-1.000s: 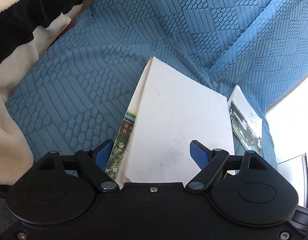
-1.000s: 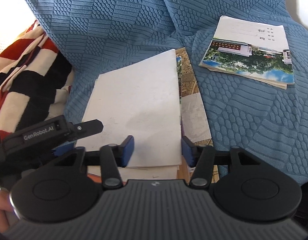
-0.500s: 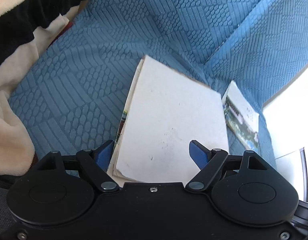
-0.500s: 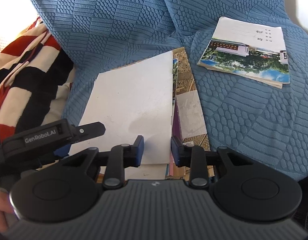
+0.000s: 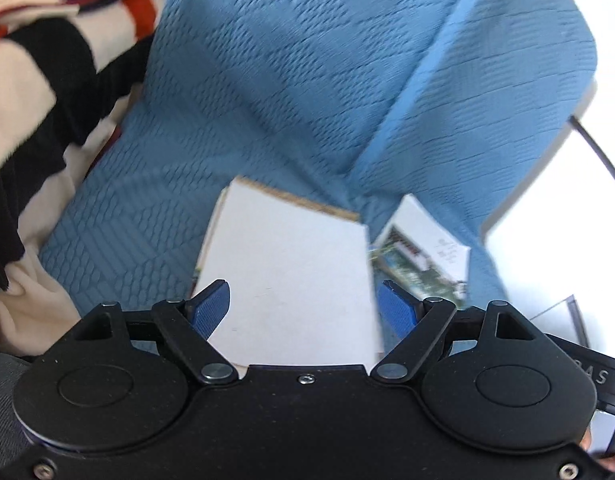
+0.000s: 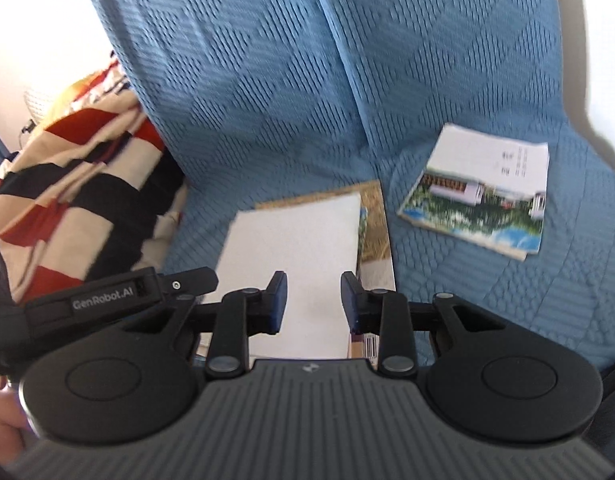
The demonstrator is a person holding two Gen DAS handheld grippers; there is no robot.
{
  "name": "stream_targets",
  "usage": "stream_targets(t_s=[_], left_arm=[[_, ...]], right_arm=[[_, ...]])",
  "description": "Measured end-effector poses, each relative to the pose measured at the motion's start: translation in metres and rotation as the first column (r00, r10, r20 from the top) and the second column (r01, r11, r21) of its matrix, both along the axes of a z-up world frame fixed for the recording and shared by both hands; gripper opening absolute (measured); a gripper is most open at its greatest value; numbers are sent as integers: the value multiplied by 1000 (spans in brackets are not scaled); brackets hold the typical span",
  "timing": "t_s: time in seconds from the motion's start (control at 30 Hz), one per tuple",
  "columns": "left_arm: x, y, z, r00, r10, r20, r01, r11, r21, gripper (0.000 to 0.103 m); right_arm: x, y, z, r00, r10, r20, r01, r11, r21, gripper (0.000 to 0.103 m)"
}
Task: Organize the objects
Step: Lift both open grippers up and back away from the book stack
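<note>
A blue quilted sofa cover (image 6: pixel 267 100) fills the space ahead of both claws, spread over seat and backrest. Off to the left of both claws a striped blanket (image 6: pixel 75 184) in red, black and cream lies bunched at the cover's edge. Straight ahead of and below each claw, a stack of books (image 6: pixel 299 240) with a plain white cover on top rests on the seat; a brown-toned book pokes out along the stack's right side. Ahead and to the right of the right claw, apart from the stack, a booklet (image 6: pixel 479 196) with a landscape photo on its cover lies flat. The left claw (image 5: pixel 303 306) hangs over the stack with its jaws spread wide, holding nothing. The right claw (image 6: pixel 313 300) has just narrowed and stands partly closed, empty, above the white cover.
</note>
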State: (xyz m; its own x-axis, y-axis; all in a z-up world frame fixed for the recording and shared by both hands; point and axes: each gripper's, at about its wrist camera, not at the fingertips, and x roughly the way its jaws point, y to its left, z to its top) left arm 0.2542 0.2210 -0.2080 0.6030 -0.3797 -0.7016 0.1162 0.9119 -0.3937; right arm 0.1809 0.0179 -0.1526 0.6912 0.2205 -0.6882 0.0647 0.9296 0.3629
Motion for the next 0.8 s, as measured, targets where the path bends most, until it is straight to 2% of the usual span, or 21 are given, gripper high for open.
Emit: stream_targets(t_s=[0.23, 0.4, 0.5, 0.73, 0.8], left_arm=[[-27, -17, 50, 996, -46, 72, 45, 999, 23, 81], [-47, -27, 76, 993, -59, 101, 59, 998, 9, 82], [-59, -32, 90, 992, -63, 112, 62, 998, 13, 82], [-86, -41, 121, 986, -113, 124, 117, 993, -30, 84], [-94, -45, 129, 984, -113, 138, 116, 993, -15, 85]], right_arm=[[-27, -9, 43, 998, -1, 64, 2, 1000, -20, 33], [-48, -13, 65, 995, -15, 95, 18, 999, -32, 34], [-62, -16, 77, 994, -25, 108, 29, 999, -35, 34], [-93, -29, 96, 991, -56, 120, 59, 998, -28, 34], [-102, -31, 100, 990, -60, 124, 65, 997, -38, 34]])
